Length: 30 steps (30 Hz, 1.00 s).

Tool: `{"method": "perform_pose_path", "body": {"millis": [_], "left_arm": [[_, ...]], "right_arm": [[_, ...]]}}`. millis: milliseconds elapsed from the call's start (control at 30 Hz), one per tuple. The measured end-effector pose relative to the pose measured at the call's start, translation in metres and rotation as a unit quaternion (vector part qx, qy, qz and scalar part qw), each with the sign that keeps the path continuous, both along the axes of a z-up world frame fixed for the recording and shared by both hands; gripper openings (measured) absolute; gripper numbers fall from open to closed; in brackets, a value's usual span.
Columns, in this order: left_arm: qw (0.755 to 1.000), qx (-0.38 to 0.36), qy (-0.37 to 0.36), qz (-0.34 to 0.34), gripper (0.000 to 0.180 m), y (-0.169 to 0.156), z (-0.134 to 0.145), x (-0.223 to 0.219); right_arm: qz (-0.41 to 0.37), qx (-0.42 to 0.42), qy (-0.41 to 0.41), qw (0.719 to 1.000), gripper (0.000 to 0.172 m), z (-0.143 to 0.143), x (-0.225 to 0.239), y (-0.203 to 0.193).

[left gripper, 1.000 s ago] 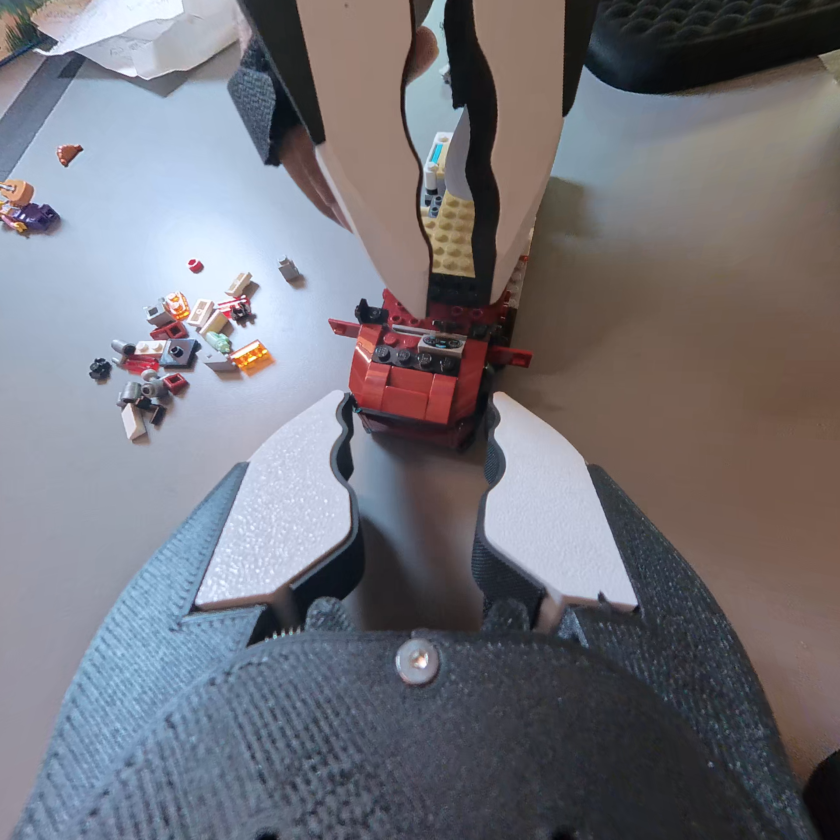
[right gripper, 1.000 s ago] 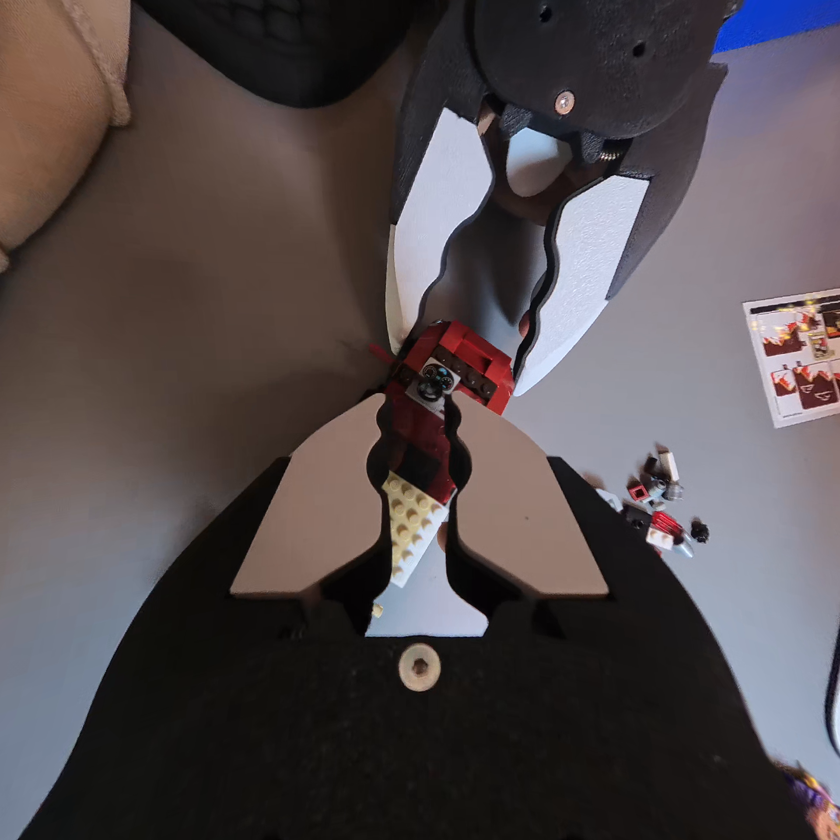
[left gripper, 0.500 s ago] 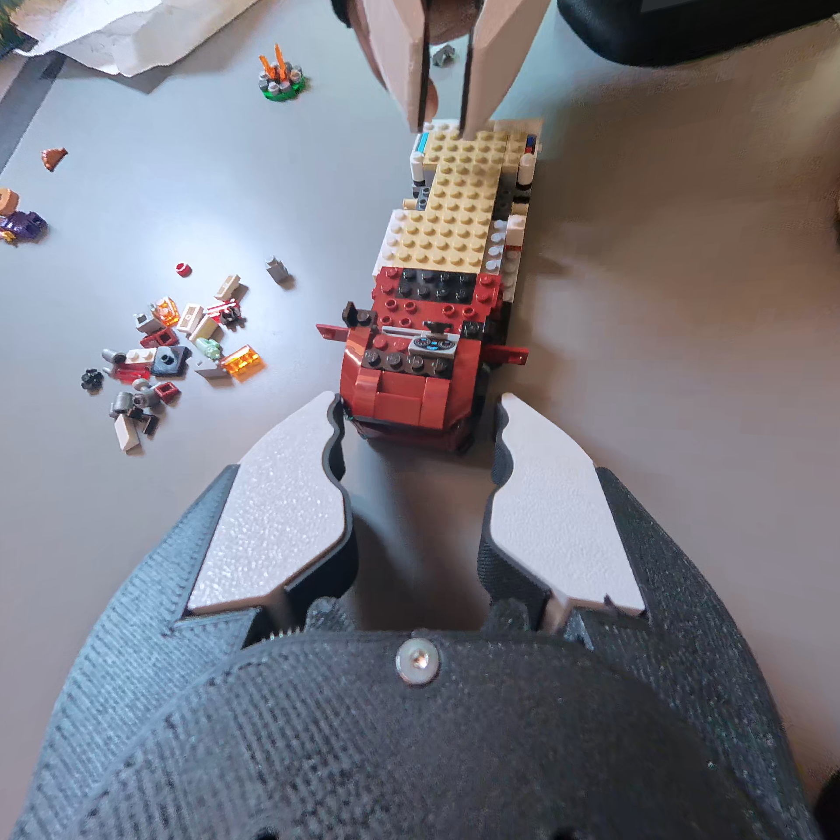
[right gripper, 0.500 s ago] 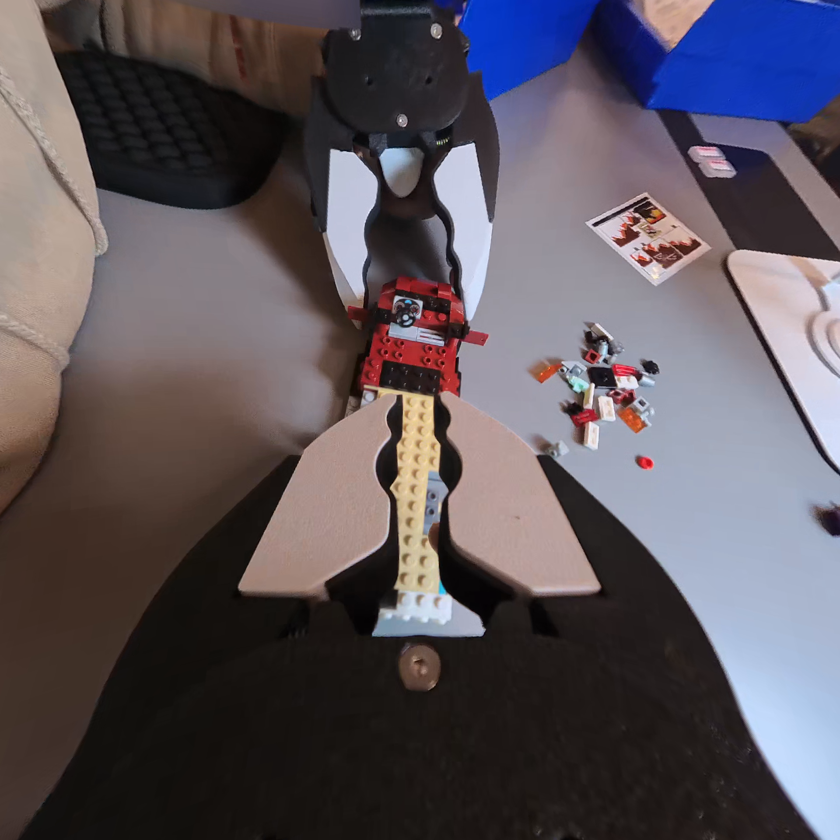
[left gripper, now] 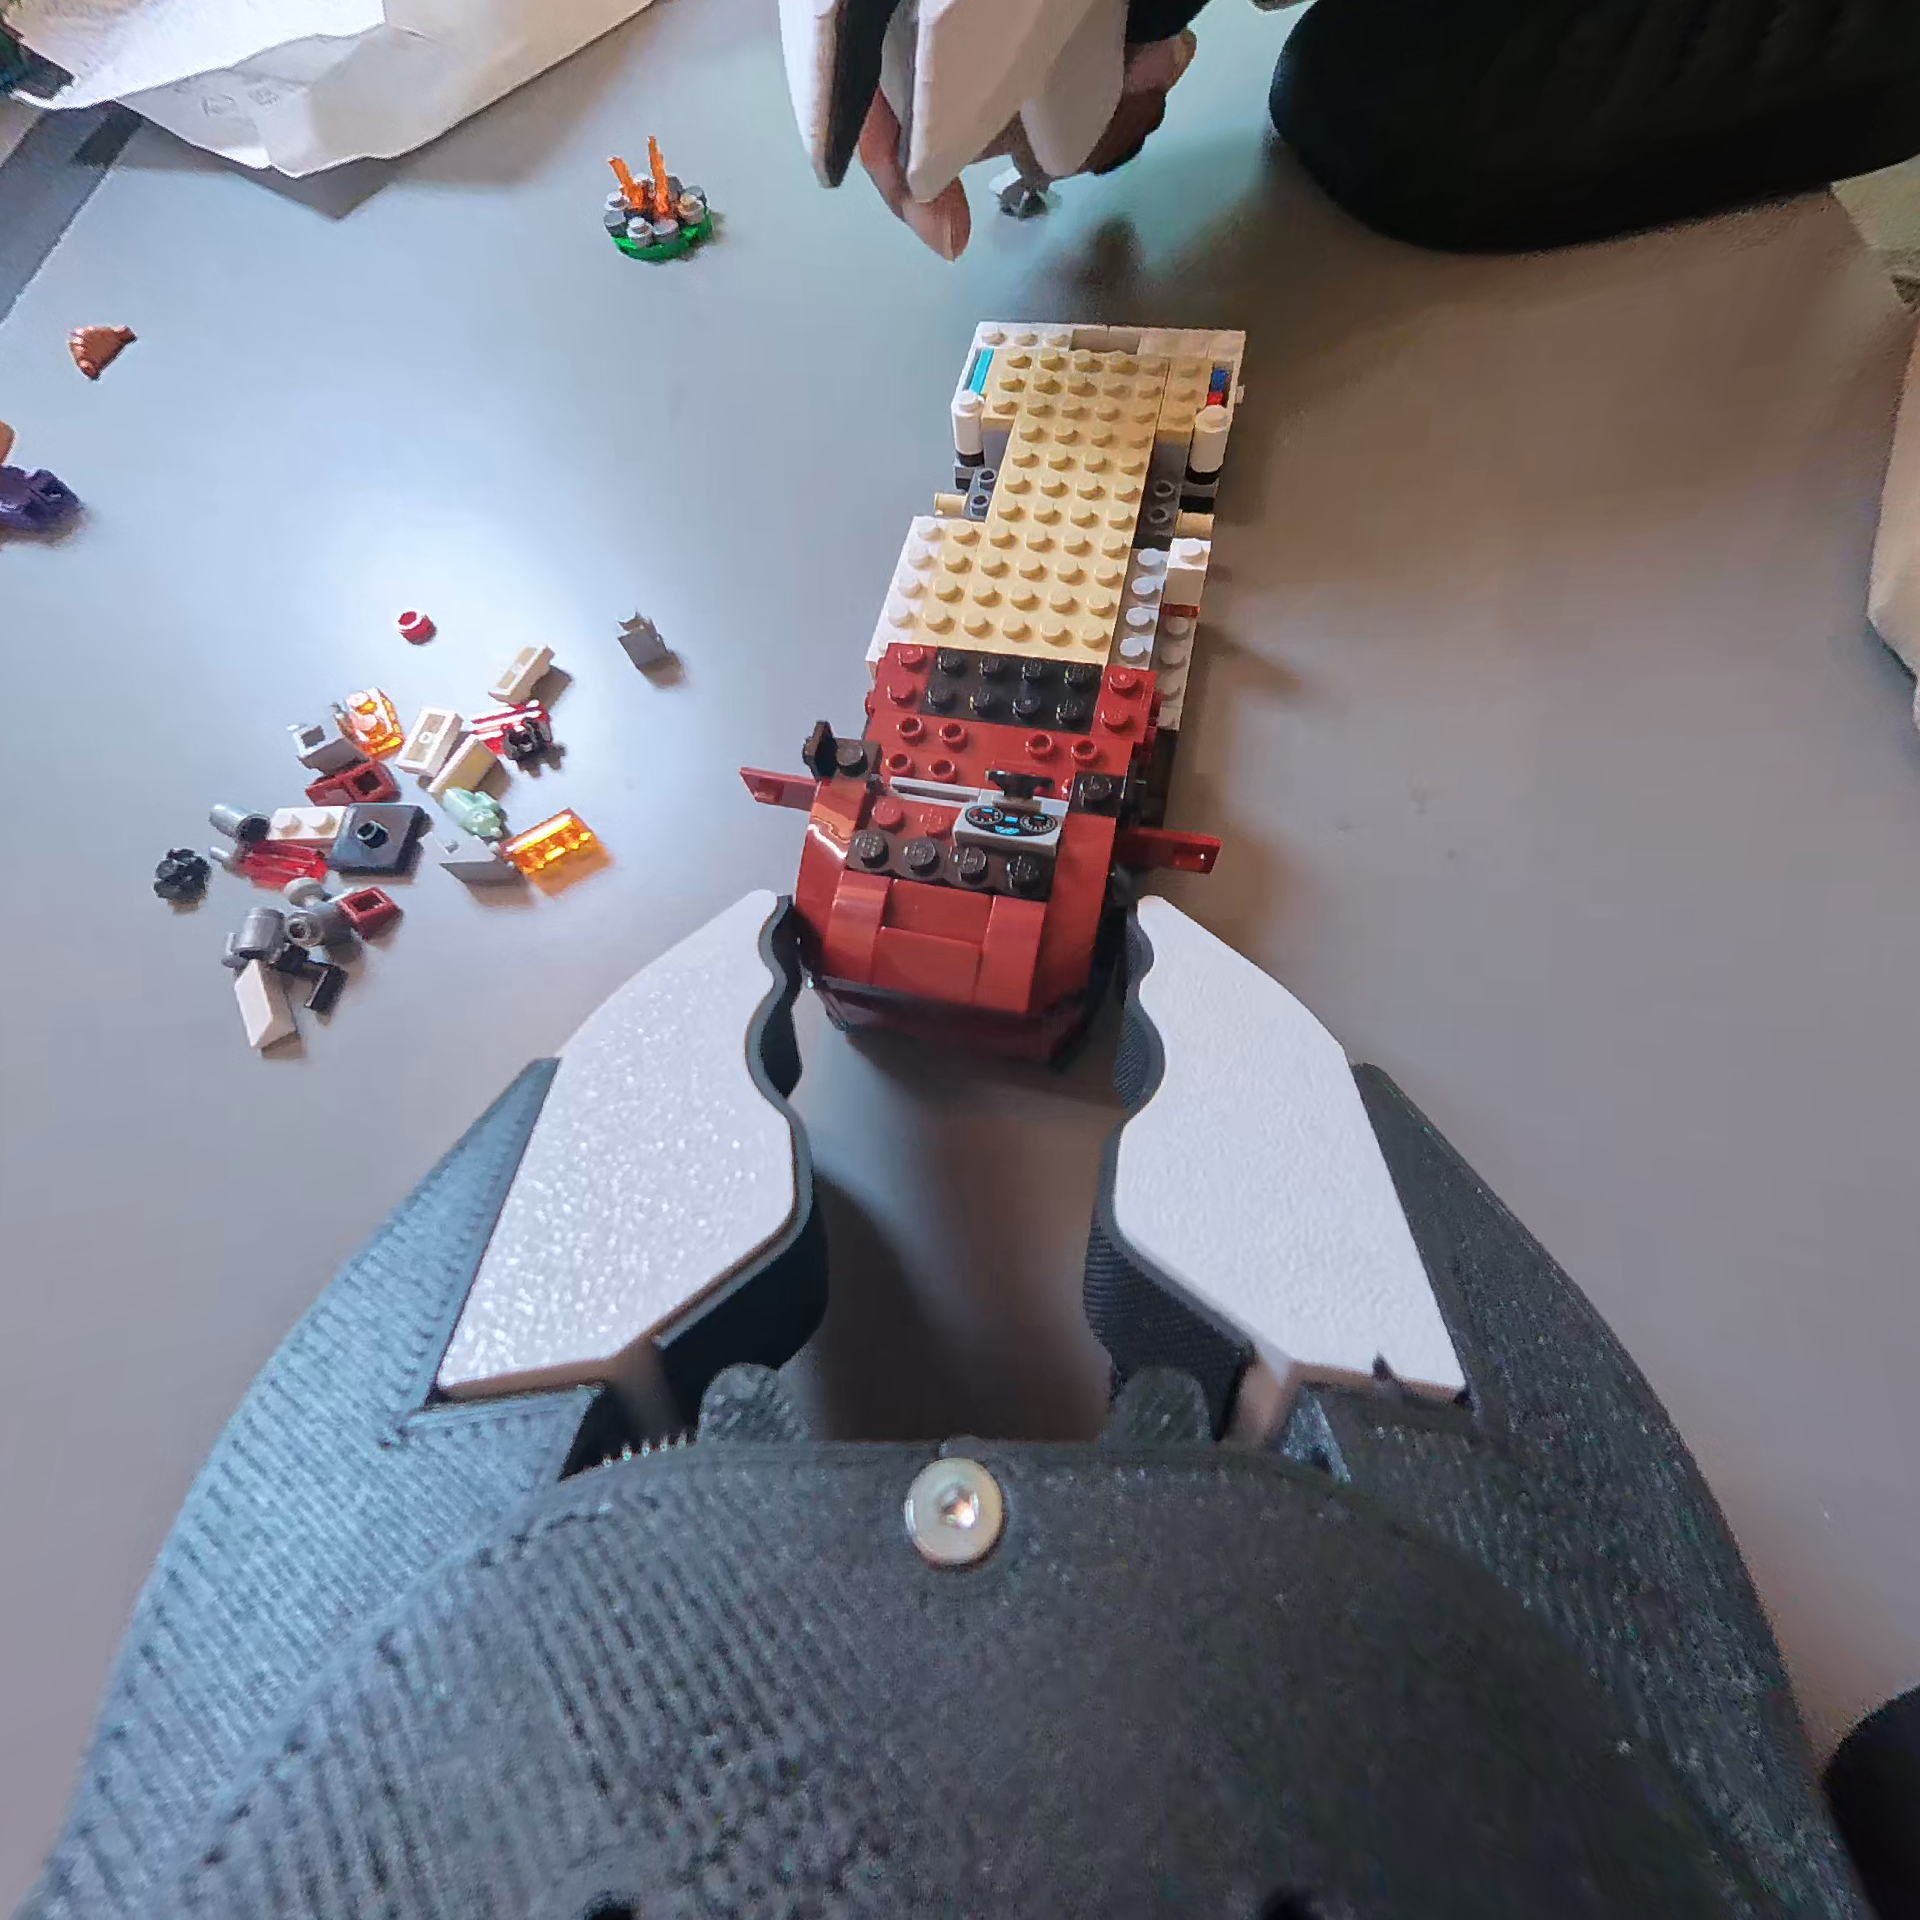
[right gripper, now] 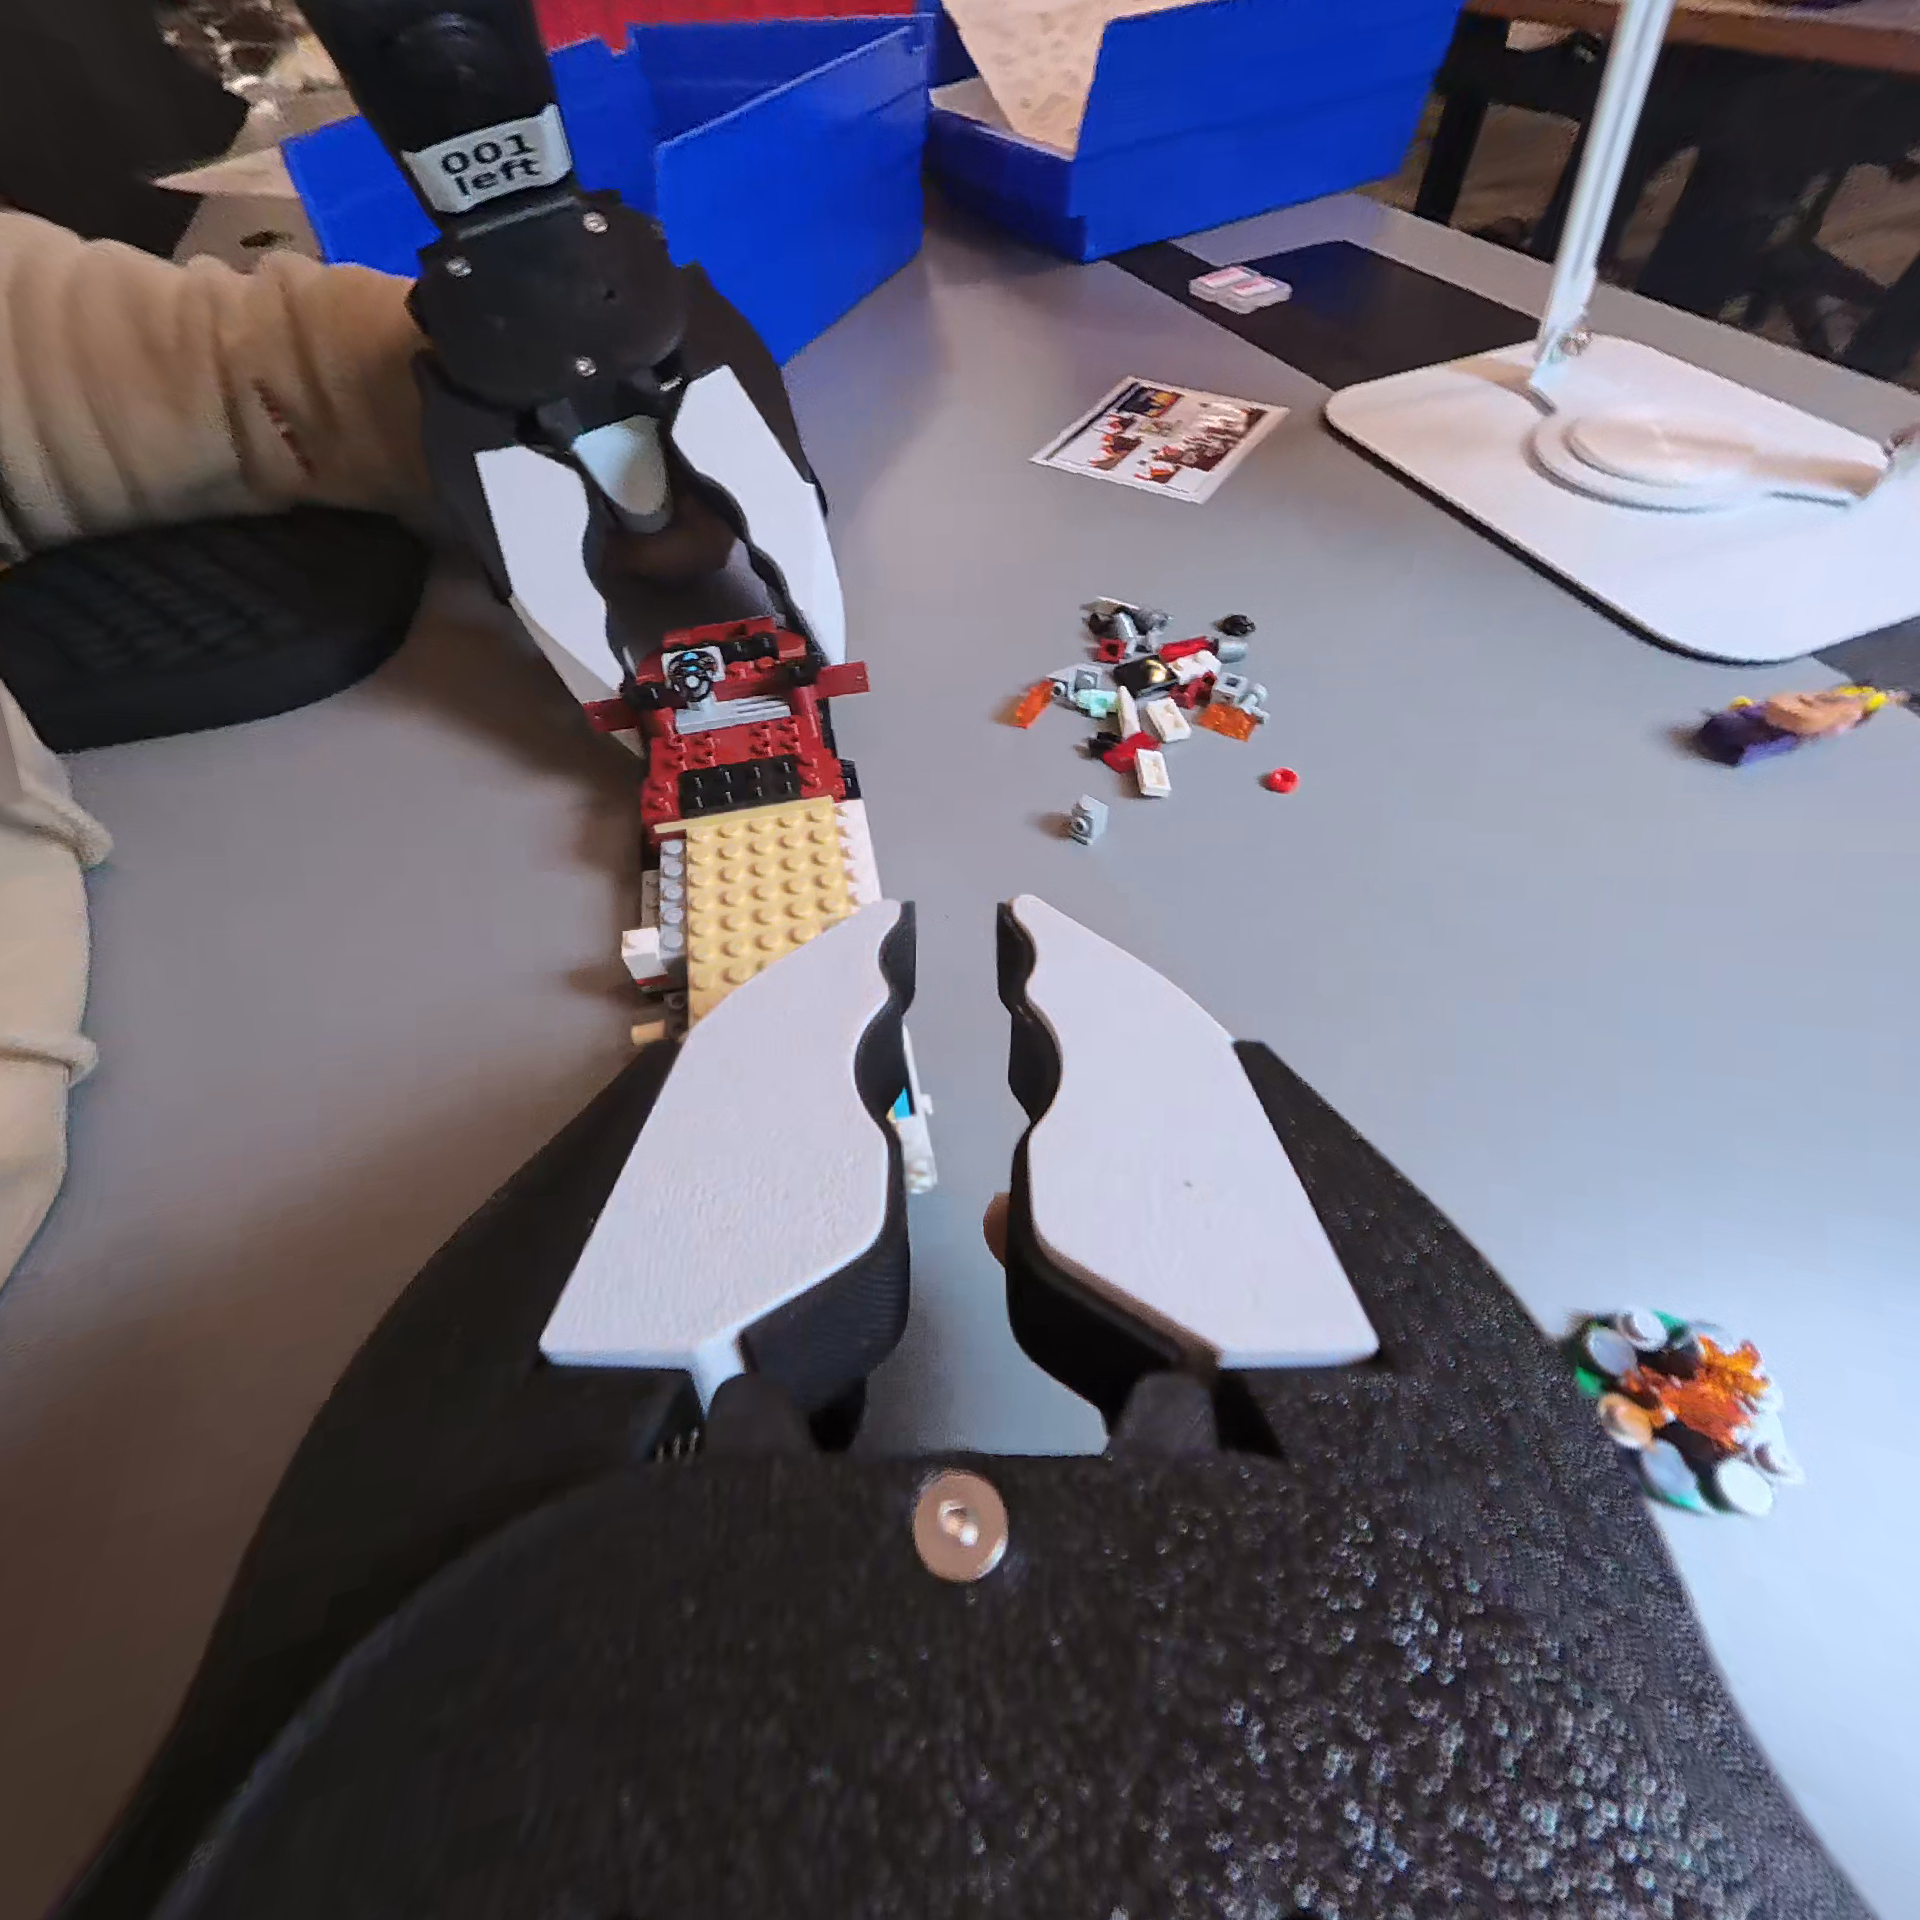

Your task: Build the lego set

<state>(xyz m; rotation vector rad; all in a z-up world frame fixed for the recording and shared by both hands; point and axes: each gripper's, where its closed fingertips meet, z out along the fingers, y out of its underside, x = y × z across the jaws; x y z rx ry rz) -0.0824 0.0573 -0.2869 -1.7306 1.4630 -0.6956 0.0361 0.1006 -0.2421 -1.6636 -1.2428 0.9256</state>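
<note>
Brick truck [left gripper: 1023, 717] nose between gripping left fingers [left gripper: 665, 1132] — right fingers [right gripper: 1164, 1122] apart, bare.

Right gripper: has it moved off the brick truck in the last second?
Yes. The right gripper has lifted back past the truck's tan rear end; a second ago its fingers straddled the tan deck, right behind the red cab.

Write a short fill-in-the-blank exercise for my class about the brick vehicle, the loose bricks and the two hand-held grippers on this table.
1. The vehicle's front end is dark ____.
2. The studded plate on the vehicle's back part is ____.
3. The left hand-held gripper's fingers flank the vehicle's ____ end.
4. Nothing sits between the fingertips of the ____ hand-held gripper.

Missing words: red; tan; front; right
</note>
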Motion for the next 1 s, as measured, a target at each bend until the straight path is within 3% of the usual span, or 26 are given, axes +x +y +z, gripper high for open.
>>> {"method": "perform_pose_path", "body": {"millis": [400,533,667,867,1000], "left_arm": [[0.996,-0.085,-0.027,-0.012,0.06,-0.002,0.003,0.0],[0.997,-0.067,-0.022,-0.012,0.06,-0.003,0.003,0.0],[1.0,-0.004,-0.001,-0.011,0.06,-0.003,0.0,0.001],[0.999,0.027,0.006,-0.016,0.06,-0.007,-0.001,0.002],[0.999,0.028,0.007,-0.023,0.06,-0.009,-0.001,0.003]], "right_arm": [[-0.011,-0.02,-0.018,1.0,0.016,-0.012,0.001,-0.001],[-0.005,-0.011,-0.02,1.0,0.016,-0.012,0.0,-0.004],[0.019,0.002,-0.005,1.0,0.018,-0.007,-0.003,-0.012],[0.121,0.123,-0.026,0.985,0.022,0.001,-0.022,-0.043],[0.216,0.239,-0.091,0.942,0.027,-0.003,-0.047,-0.067]]}}
